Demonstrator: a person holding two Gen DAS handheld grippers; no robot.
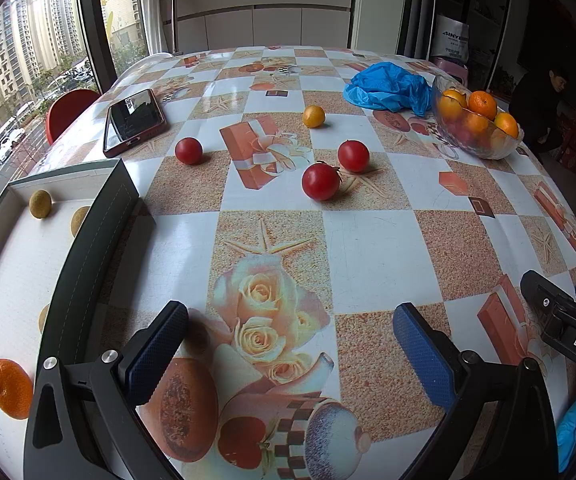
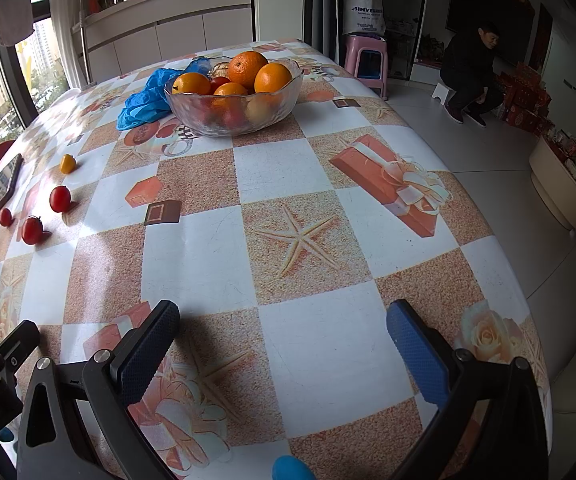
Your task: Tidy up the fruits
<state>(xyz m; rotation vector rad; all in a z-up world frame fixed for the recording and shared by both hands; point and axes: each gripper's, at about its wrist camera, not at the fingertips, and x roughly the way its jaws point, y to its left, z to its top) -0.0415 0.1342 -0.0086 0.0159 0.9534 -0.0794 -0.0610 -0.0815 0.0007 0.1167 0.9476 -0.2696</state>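
Both empty and spread wide above the patterned surface (image 1: 368,240): left tongs (image 1: 290,344) and right tongs (image 2: 282,344). Loose on the surface, well ahead of the left tongs: three red tomatoes (image 1: 321,181), two of them close together, the third apart near a phone (image 1: 133,121), plus one small yellow fruit (image 1: 313,116) farther back. Far right, a glass bowl (image 2: 234,98) heaped with oranges, touching a crumpled blue bag (image 2: 144,96). At left, a white tray (image 1: 20,264) holding an orange (image 1: 10,388) and small brownish fruits (image 1: 40,203).
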